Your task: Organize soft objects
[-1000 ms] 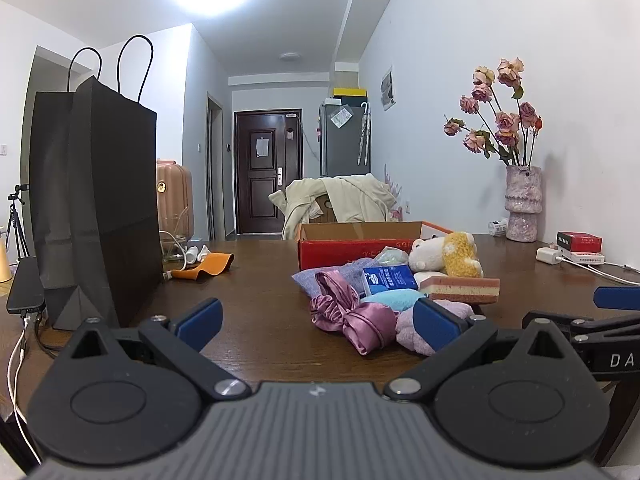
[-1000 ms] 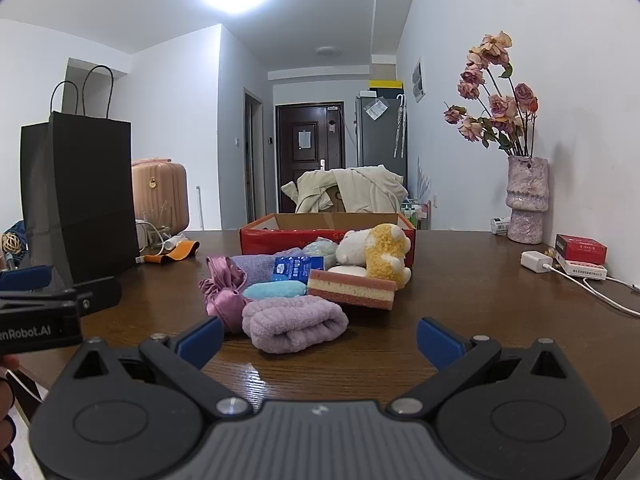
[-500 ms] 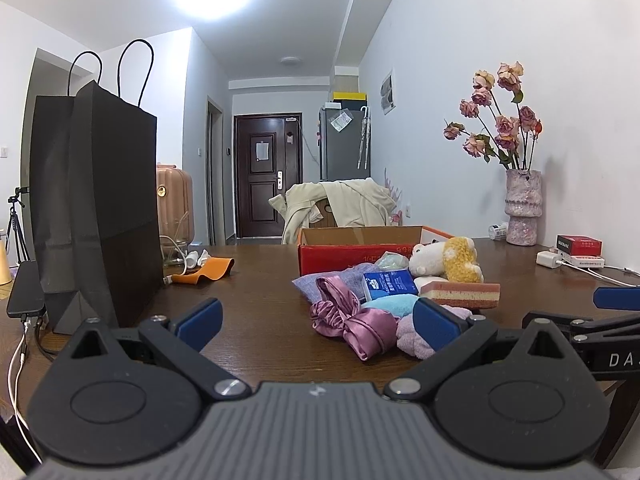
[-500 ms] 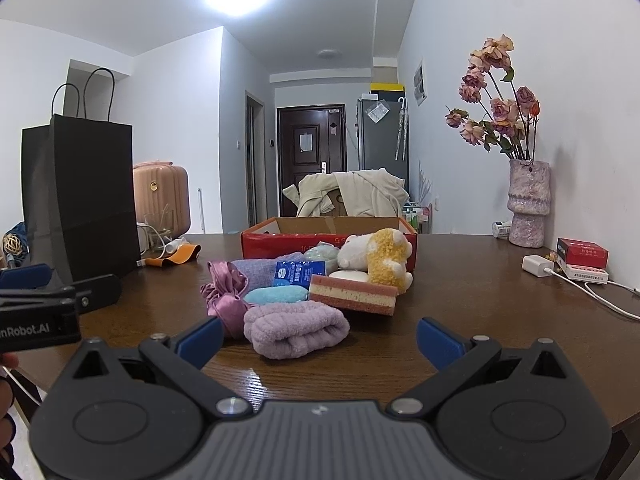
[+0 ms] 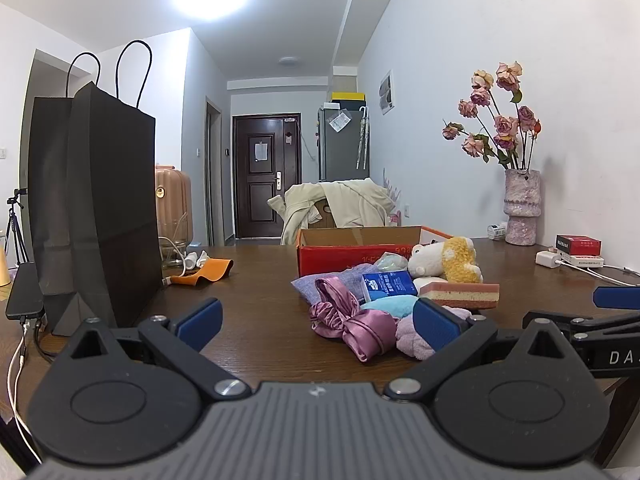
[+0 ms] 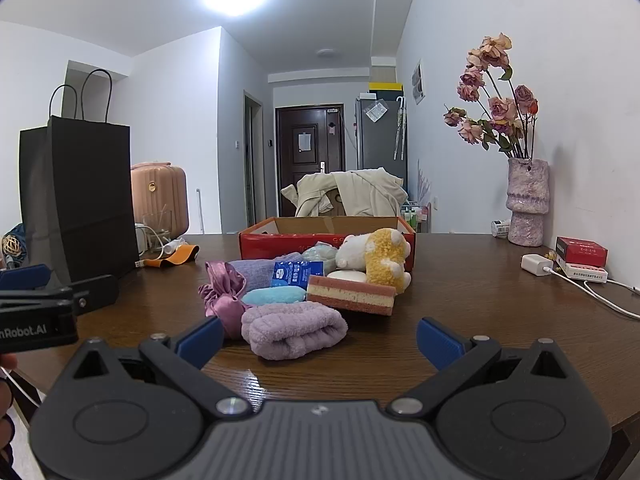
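Towel [image 5: 414,342] partly hidden, box [image 6: 326,226] interior unseen

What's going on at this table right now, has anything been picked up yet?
Nothing is held yet. The left gripper and right gripper are both open and empty, near the table's front edge. Ahead lies a pile of soft things: a purple towel roll, a pink satin scrunchie, a layered sponge and a plush toy. Behind them sits the open red box.
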Demonstrator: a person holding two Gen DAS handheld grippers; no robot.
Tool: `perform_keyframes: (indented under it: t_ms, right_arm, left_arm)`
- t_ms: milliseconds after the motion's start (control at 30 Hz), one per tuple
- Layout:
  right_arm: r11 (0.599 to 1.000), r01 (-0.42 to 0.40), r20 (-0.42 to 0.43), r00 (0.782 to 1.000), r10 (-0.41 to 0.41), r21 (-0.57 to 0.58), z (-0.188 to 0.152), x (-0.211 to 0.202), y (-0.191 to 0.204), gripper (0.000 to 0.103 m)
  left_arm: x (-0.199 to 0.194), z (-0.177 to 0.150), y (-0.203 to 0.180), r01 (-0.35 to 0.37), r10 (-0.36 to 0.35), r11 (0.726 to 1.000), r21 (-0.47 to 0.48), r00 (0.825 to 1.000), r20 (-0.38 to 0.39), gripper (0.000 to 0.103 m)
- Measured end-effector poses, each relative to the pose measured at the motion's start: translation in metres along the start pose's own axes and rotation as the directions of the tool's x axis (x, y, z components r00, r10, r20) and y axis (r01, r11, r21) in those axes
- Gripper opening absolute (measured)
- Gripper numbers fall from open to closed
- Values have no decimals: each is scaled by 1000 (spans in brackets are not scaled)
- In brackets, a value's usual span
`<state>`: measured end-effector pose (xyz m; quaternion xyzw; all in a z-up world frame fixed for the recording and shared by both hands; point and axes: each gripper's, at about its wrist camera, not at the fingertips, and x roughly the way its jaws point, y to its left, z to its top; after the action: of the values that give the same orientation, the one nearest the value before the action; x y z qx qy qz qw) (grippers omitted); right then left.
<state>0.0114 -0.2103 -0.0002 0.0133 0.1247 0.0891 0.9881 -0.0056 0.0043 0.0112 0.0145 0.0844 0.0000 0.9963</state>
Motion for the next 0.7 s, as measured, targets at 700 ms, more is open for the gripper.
perform_keyframes:
  t_ms: [700]
  right_arm:
    - [1000, 6, -2, 1000, -6, 7, 1, 1, -1, 103]
  left_arm:
    - [1, 1, 1, 1, -1, 1000, 1, 1000, 0, 103]
